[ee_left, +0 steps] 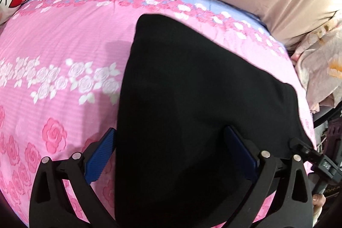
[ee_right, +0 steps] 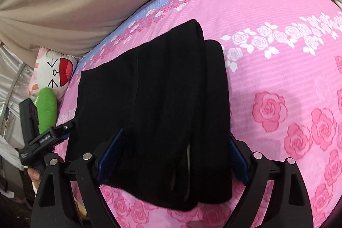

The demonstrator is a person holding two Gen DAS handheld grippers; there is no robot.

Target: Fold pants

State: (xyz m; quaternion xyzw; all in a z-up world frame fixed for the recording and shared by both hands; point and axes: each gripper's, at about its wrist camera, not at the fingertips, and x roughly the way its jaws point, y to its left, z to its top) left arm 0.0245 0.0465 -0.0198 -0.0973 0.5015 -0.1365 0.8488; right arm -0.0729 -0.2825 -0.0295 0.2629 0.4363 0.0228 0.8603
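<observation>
Lying folded, black pants (ee_right: pixel 154 104); pink bedspread (ee_right: pixel 277 78) bare beside right edge.

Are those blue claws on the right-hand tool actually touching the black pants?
Cannot tell. In the right wrist view the right gripper has its jaws spread wide around the black pants, whose cloth overlaps both pads, hiding any gap or contact.

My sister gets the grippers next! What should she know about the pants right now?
Left gripper: open, its blue pads either side of the black pants, not pinching.
Right gripper: open too, straddling the near end of the pants.
The pants lie on the pink rose bedsheet, already folded into a stacked bundle with layers showing at the near edge.
Left to do: probably one more fold or a tidy-up; I can't tell for sure.
</observation>
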